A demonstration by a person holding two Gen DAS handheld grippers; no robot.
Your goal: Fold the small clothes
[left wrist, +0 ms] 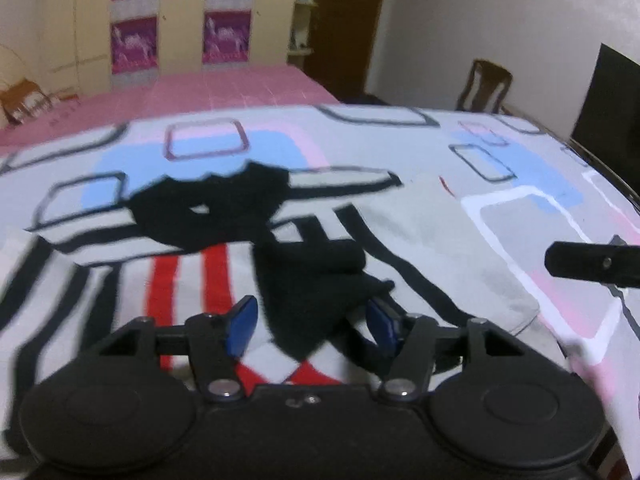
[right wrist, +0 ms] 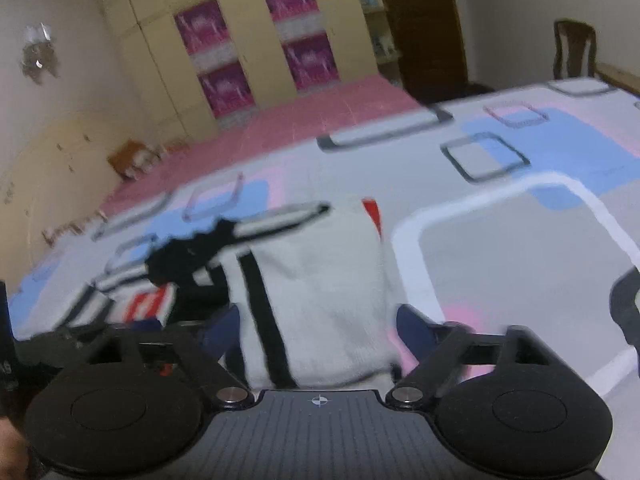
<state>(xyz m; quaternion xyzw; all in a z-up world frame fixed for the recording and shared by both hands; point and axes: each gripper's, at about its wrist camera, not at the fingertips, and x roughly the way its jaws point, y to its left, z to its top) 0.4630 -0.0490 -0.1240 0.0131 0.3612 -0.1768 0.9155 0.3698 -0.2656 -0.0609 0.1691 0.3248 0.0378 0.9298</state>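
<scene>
Garment (left wrist: 192, 280) (white knit, black and red stripes, black collar and trim) lies spread on the patterned bedsheet (left wrist: 540, 240); all places below are relative to it. Left gripper (left wrist: 310, 322) hovers over its near edge, fingers spread wide, black trim flap (left wrist: 304, 280) lying between the blue pads (left wrist: 240, 328) but not pinched; right gripper (right wrist: 316, 328) sits at its right side, also spread, straddling the white folded-over panel (right wrist: 316, 280), no grip visible. Frames are motion-blurred, so contact is unclear. Judgement: mid-fold, one side already turned in, claws positioning for the next grab. Next move calls for closing both on a single fabric layer at the edge, then lifting evenly toward the collar (left wrist: 208, 208); risk is snagging the sheet underneath.
</scene>
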